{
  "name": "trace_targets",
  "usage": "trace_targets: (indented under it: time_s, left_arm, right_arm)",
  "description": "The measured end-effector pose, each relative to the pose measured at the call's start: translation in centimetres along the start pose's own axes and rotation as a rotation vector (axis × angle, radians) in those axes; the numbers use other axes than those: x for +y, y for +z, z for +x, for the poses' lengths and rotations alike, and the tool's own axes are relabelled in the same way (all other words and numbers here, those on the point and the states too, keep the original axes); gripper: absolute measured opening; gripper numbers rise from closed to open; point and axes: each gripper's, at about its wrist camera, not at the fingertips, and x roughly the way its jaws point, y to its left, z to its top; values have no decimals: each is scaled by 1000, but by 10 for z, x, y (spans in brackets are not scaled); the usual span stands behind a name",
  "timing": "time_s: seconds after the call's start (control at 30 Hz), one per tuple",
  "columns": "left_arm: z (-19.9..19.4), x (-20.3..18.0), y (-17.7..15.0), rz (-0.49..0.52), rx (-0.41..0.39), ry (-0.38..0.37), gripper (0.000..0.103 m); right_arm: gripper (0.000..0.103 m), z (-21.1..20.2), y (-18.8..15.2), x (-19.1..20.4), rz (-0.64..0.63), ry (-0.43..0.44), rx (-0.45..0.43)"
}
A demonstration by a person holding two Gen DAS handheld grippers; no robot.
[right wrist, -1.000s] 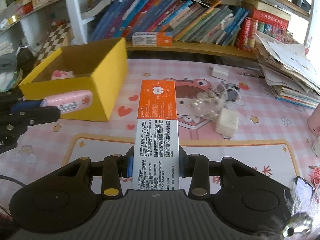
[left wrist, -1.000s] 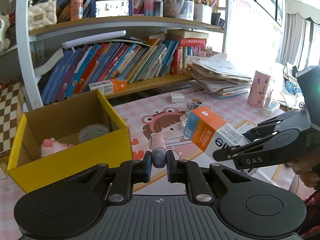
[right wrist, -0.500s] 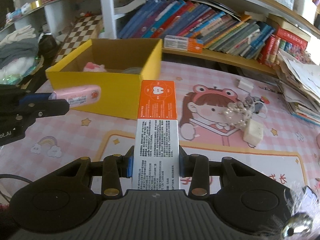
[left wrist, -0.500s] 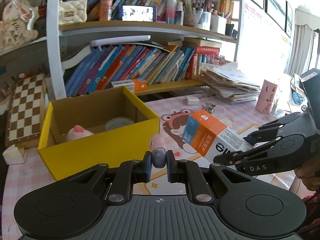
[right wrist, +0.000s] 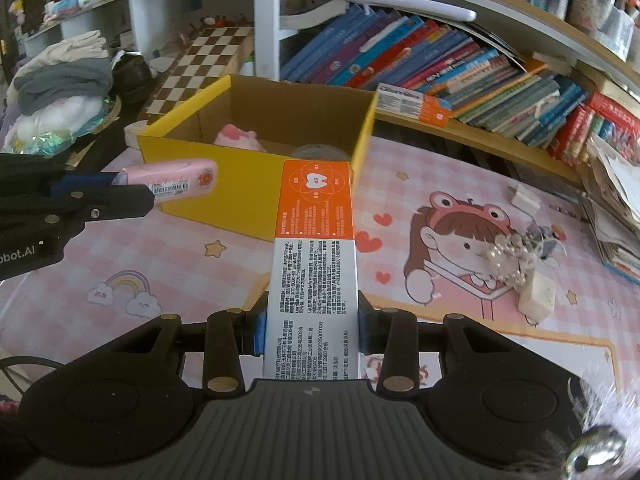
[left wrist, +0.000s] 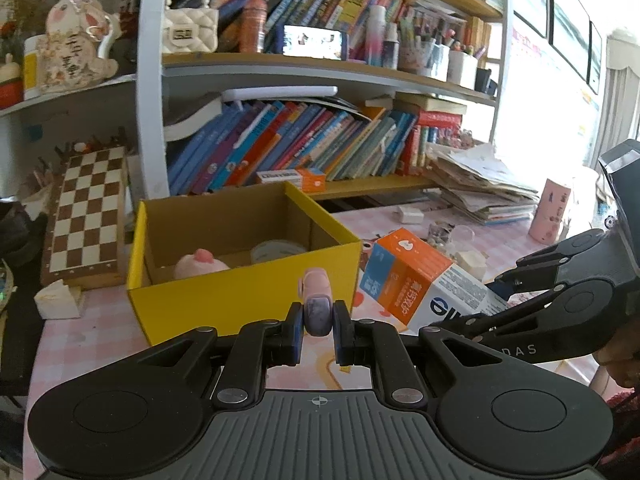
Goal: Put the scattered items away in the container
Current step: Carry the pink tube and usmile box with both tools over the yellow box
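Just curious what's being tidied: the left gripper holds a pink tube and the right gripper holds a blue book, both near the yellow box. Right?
Not quite. The right gripper holds an orange-and-white carton, not a blue book, as the right wrist view shows. The left gripper does hold the pink tube, near the yellow box.

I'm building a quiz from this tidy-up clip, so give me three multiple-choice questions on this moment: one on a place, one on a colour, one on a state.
1. Where is the pink plush toy?
A. Inside the yellow box
B. On the chessboard
C. On the bookshelf

2. What colour is the far end of the toothpaste carton?
A. Green
B. Orange
C. Black

3. What is the left claw doing?
A. Standing open and empty
B. Resting inside the box
C. Clamping a pink tube

Answers: 1 A, it lies on the box floor; 2 B, the orange panel points toward the box; 3 C, both pads press the tube.
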Motion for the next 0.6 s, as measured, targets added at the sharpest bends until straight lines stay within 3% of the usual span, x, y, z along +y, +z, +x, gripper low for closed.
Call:
trace_targets:
  time_s: [0.6]
  left_arm:
    - [-5,29,14,-53,-89,58,13]
  right_arm:
    - [37,2,41,17,-95,30,-57]
